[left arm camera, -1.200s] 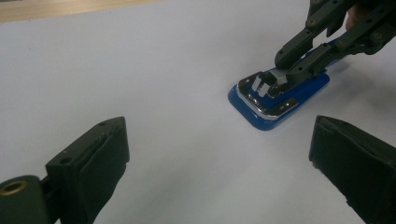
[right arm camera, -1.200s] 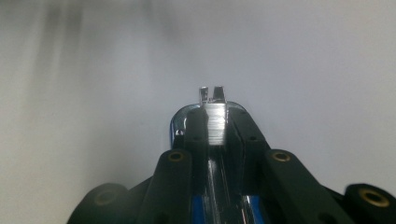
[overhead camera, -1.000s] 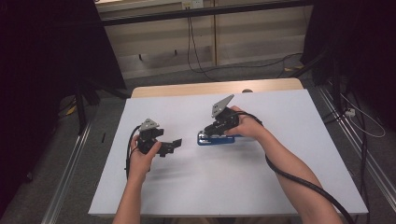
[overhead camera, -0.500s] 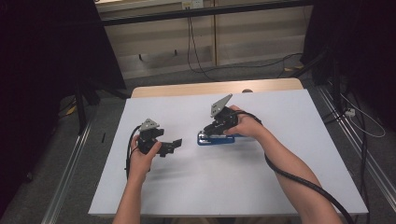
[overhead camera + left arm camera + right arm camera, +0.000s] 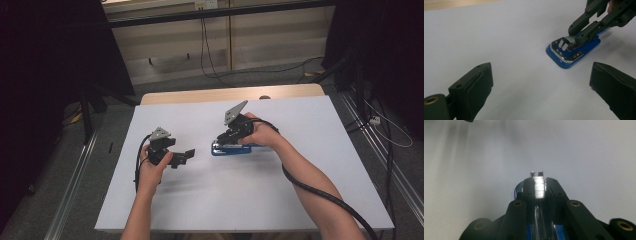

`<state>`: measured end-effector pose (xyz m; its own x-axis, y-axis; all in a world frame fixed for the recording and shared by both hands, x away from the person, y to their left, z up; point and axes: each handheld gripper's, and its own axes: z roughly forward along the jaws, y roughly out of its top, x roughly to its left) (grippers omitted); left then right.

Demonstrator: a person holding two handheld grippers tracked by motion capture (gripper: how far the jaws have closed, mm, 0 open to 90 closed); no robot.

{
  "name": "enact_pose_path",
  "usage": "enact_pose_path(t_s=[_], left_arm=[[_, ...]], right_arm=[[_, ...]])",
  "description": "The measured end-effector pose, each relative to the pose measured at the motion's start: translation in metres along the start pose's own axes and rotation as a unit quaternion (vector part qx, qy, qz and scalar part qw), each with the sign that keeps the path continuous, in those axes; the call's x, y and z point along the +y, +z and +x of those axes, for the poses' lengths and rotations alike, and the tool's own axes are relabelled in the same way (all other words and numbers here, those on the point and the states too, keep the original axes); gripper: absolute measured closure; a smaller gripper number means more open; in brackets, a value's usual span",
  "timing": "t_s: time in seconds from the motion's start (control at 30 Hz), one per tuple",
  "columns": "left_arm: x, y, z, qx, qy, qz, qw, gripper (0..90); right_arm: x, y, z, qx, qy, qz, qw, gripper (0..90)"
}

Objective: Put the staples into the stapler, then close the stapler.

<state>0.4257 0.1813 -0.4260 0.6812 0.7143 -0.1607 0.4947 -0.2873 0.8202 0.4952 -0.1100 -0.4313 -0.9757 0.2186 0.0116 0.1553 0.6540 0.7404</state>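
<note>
Nothing has shifted since the earlier frames: on the white table (image 5: 310,185) both your hands sit where they were, and the blue stapler (image 5: 231,149) lies flat near the table's middle. Your right gripper (image 5: 226,141) reaches over the stapler from its right, jaws clamped on its metal top arm (image 5: 539,186). Your left gripper (image 5: 186,156) rests on the table left of the stapler, well apart from it, jaws spread wide with nothing between them.
</note>
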Motion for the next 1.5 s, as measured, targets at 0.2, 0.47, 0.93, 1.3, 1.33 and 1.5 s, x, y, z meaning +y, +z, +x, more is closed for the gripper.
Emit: enact_pose_path(t_s=[0.2,0.47,0.93,1.3,1.33,1.5], left_arm=[[0.000,-0.001,0.001,0.000,0.003,-0.002,1.0000,5.1],[0.000,-0.001,0.001,0.000,-0.001,-0.004,1.0000,5.1],[0.001,0.001,-0.003,-0.007,0.007,-0.002,0.9999,5.1],[0.001,0.006,-0.006,-0.018,0.006,-0.002,0.9998,5.1],[0.001,0.006,-0.006,-0.021,0.003,-0.003,0.9998,5.1],[0.001,0.009,-0.007,-0.036,0.004,-0.002,0.9993,5.1]], right_arm=[[0.002,0.003,0.000,-0.002,-0.002,-0.001,1.0000,77.7],[0.000,0.001,0.001,-0.008,0.010,-0.008,0.9999,69.5],[-0.015,-0.027,0.014,-0.077,0.096,-0.058,0.9906,23.7],[-0.026,-0.054,0.029,-0.127,0.135,-0.073,0.9801,9.2],[-0.027,-0.057,0.029,-0.131,0.139,-0.074,0.9787,9.1],[-0.037,-0.067,0.037,-0.157,0.151,-0.072,0.9735,8.2]])
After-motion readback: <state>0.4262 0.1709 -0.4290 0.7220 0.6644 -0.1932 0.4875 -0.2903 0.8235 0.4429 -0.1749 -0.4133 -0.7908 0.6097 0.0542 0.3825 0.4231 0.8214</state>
